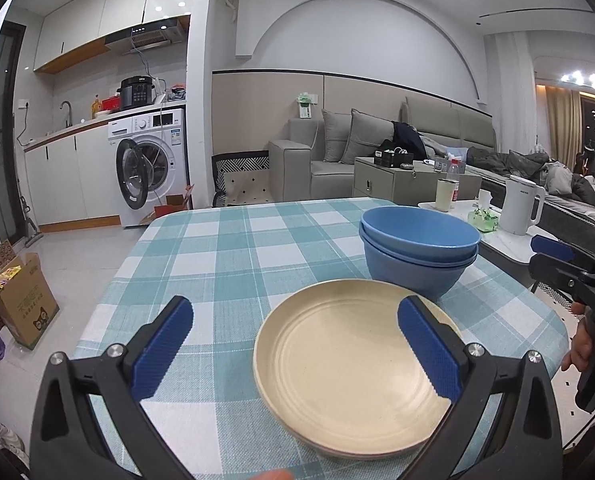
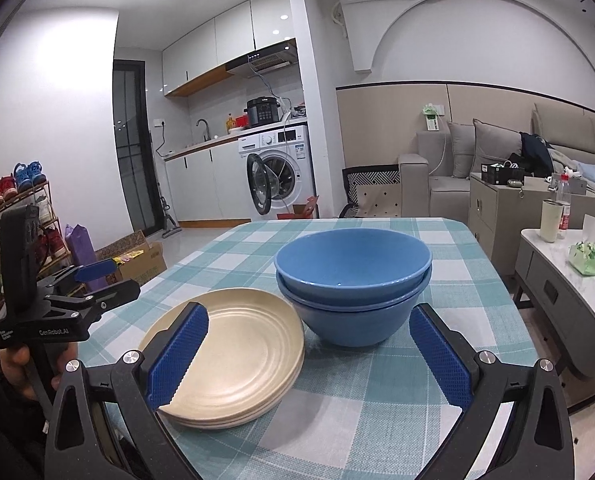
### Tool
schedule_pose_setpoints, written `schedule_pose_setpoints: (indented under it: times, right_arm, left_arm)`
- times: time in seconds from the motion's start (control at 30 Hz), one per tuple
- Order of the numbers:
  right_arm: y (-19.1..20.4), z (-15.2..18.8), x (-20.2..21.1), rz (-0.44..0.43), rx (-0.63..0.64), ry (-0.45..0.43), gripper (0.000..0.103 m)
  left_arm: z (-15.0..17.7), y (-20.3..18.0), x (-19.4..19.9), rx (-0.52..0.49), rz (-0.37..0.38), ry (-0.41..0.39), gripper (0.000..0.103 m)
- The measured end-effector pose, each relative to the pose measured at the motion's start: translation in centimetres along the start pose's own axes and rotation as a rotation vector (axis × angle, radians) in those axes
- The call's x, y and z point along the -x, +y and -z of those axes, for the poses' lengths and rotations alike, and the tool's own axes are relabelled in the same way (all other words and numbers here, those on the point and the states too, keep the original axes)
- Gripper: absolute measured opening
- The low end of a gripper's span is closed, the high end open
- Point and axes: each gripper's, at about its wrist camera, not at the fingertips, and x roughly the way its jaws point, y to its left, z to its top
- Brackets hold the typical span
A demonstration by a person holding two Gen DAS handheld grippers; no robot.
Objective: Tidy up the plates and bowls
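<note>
Blue-padded fingers of the left gripper (image 1: pixel 295 344) stood spread wide and released, grasping nothing, its right finger over the stack of cream plates (image 1: pixel 353 368) and its left finger over bare cloth. From the right wrist view, the right gripper (image 2: pixel 309 354) was likewise wide apart and empty, its fingers framing the cream plates (image 2: pixel 237 356) on one side and the blue bowls (image 2: pixel 353 284) ahead.

Those plates lay stacked flat near the close edge of the table (image 1: pixel 225 248), which was covered in a teal and white checked cloth. Just beyond them, close beside the stack's rim, two blue bowls (image 1: pixel 417 252) sat nested upright, one inside the other.

Farther off, past the table, a washing machine (image 1: pixel 149 168) stood with its door open under a kitchen counter, and a grey sofa (image 1: pixel 337 152) ran along the wall. A white kettle (image 1: pixel 521 210) sat on a side table to the right.
</note>
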Motion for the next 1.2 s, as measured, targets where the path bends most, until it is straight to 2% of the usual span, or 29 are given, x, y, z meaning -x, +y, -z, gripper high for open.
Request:
schedule_pose_setpoints:
  times: [0.3,0.5,0.77,1.2]
  right_arm:
    - [0.0,1.4,0.8,0.003,-0.019,0.001,0.103]
    - [0.1,3.0,1.1,0.015,-0.023,0.002,0.103]
    - [0.8,4.5,2.3,0.011,-0.004,-0.023,0.103]
    - [1.5,5.7,3.1,-0.04,0.015,-0.075,0.103]
  left_arm:
    - [1.4,0.3,0.1,0.018,-0.023,0.006,0.103]
    - [2.1,0.6,0.9,0.049,-0.027,-0.033,0.103]
    - [3.0,-0.3,1.3,0.009,-0.044,-0.035,0.103]
    - [4.8,-1.4,1.6,0.014,-0.028,-0.029,0.103]
